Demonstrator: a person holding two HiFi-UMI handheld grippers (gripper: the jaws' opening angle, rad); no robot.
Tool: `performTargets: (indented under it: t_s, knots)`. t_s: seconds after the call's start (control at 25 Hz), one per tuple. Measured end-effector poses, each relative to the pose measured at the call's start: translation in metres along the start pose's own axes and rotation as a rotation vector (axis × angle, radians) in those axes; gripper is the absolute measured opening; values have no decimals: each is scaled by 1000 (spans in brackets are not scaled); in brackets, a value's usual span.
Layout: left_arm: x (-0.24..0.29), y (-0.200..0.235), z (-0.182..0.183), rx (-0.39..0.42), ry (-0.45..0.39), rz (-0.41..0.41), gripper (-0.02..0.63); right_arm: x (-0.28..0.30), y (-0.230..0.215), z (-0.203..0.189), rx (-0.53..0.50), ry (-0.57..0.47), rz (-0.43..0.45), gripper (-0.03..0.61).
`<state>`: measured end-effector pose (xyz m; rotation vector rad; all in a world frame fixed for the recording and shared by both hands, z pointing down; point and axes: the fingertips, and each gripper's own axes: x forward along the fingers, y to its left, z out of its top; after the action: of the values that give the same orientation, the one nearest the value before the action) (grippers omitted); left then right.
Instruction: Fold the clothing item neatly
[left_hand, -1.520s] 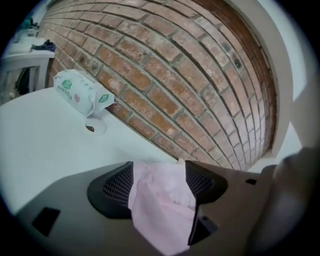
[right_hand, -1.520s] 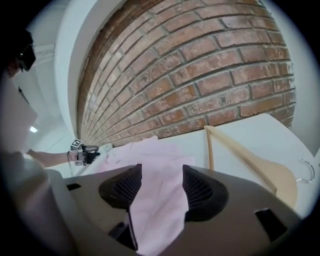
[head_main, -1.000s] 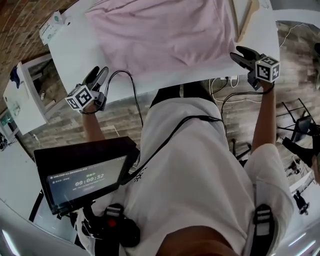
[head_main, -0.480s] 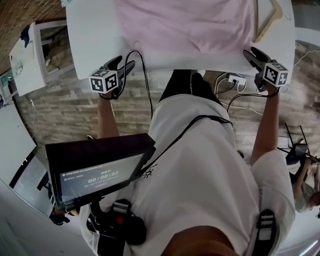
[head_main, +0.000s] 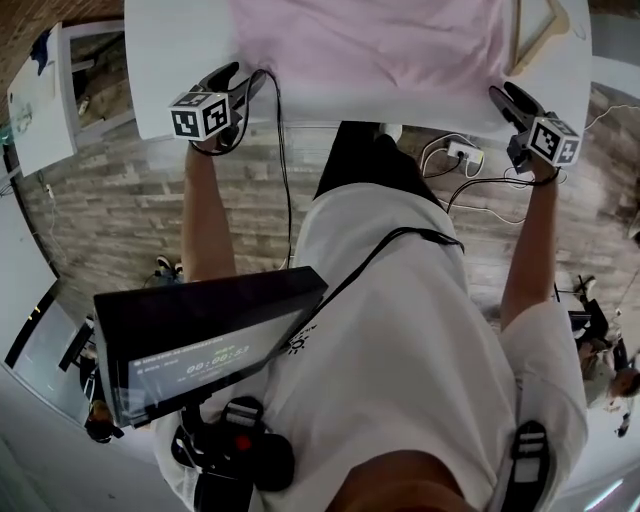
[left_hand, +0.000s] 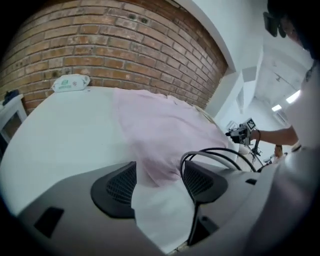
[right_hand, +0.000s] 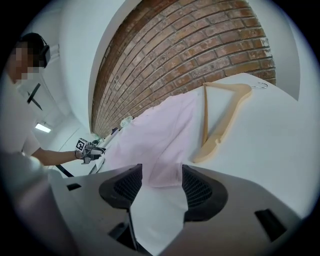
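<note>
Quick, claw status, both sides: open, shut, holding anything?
Left claw: open, holding nothing; the pink garment lies just ahead of it.
Right claw: open, holding nothing; the same garment lies ahead.

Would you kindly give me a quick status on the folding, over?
Left gripper and right gripper open, empty, at the near table edge. Pink garment spread flat, unfolded. Wooden hanger lying beside it, right side.
</note>
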<state>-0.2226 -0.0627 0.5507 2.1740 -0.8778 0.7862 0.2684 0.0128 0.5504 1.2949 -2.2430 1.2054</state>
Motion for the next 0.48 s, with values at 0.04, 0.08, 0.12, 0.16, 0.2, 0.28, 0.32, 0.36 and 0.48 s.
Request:
performTargets:
  t_s: [0.04,0.08,0.12,0.16,0.2,0.28,0.32,0.36,0.48]
  knots:
    - [-1,4,-1,-21,-8,9,308,0,2,0,0,1,1,255]
    - [-3,8,-3,-33,-7,18,287,1,3,0,-3,4,2,255]
    - [-5,10,-5,-27,9,28,243,2,5,0,-10,9,4,255]
    - [-7,11,-9,-6,43,40,202,3,6,0,-19,15,5,255]
    - [-11,12,-15,26,92,62,160,3,7,0,-26,19,6,255]
    - [-20,22,-28,98,183,143,152,2,6,1,-26,18,7,255]
    - [-25,29,-29,108,181,184,152,2,4,2,-24,15,5,255]
    - [-29,35,-24,84,131,209,153,2,3,3,-23,12,4,255]
    - [-40,34,17,-43,-124,166,146,7,5,4,-27,10,9,255]
